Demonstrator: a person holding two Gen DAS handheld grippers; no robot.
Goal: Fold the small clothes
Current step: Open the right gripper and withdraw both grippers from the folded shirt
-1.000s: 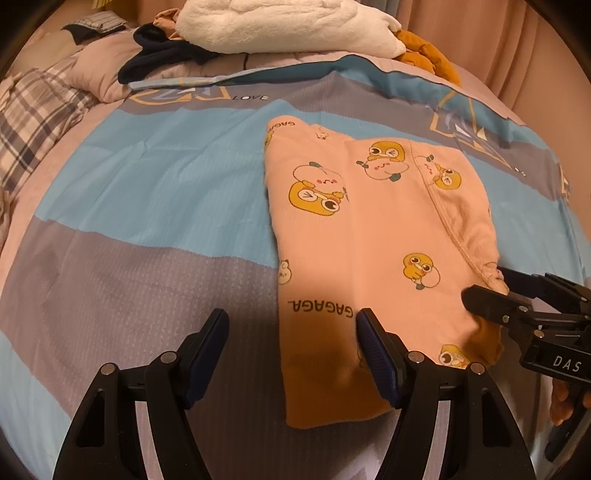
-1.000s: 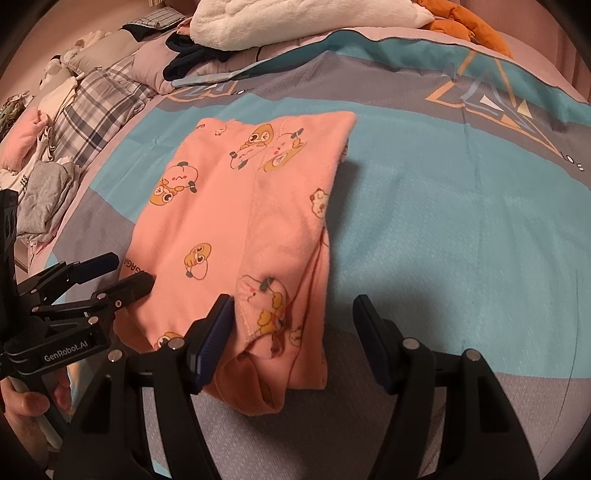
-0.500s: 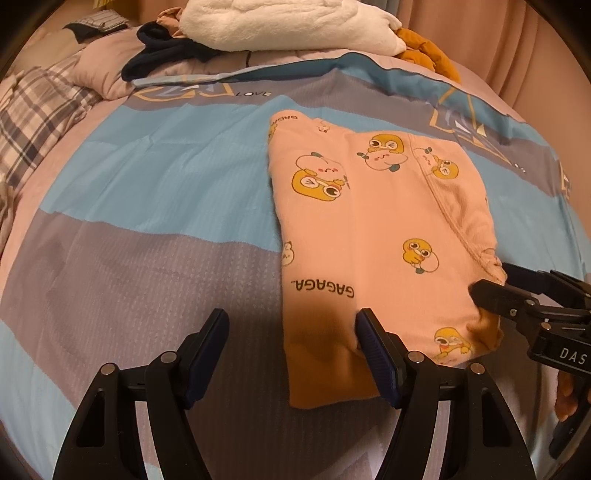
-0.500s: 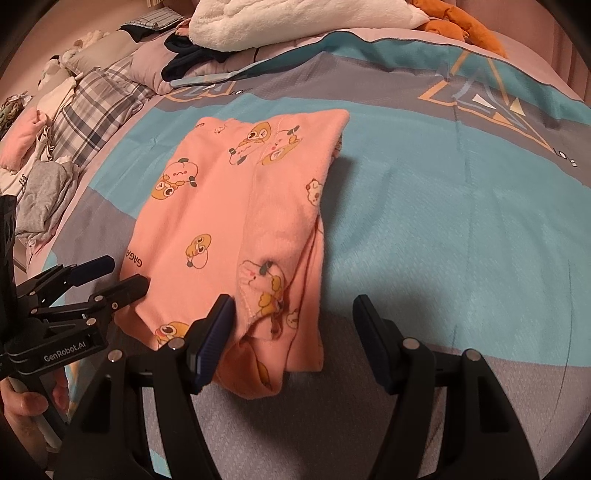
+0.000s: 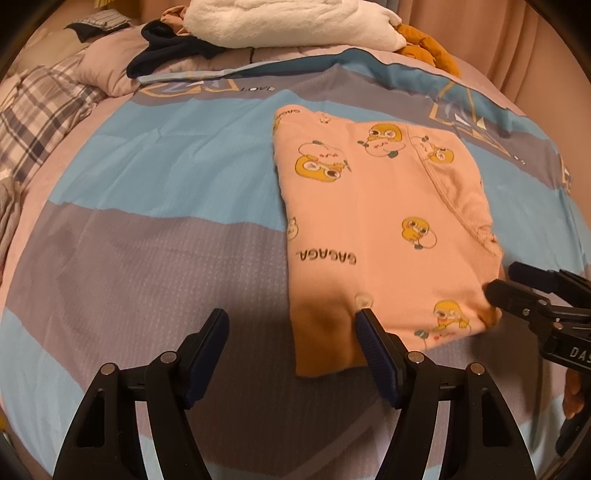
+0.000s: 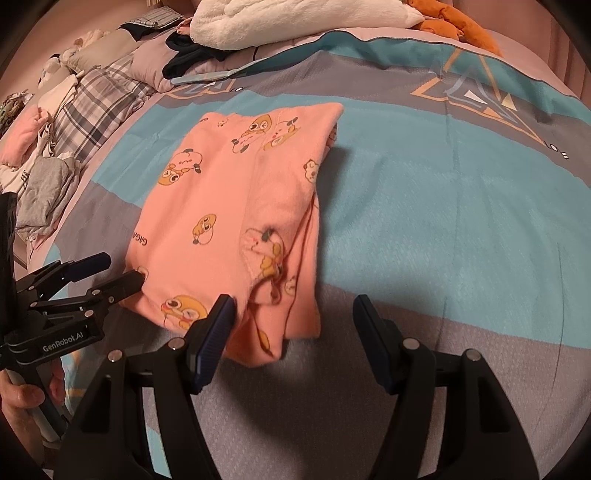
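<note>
A small pink garment [image 5: 376, 229] with yellow cartoon prints lies folded lengthwise on the blue and grey bedspread [image 5: 155, 229]. It also shows in the right wrist view [image 6: 229, 221]. My left gripper [image 5: 291, 332] is open and empty at the garment's near left corner, its right finger over the hem. My right gripper [image 6: 291, 317] is open and empty at the near right corner, its left finger over the hem. Each gripper shows in the other's view: the right [image 5: 517, 284], the left [image 6: 110, 273].
A white fluffy blanket [image 5: 288, 22], dark clothes [image 5: 166, 51] and an orange plush [image 5: 428, 48] lie at the bed's far end. A plaid cloth [image 6: 96, 99] and a heap of pale clothes [image 6: 40, 177] lie at the left. A curtain [image 5: 517, 40] hangs beyond the bed.
Both grippers have drawn back a little toward the near hem, so the garment sits farther off in both views. Both stay open.
</note>
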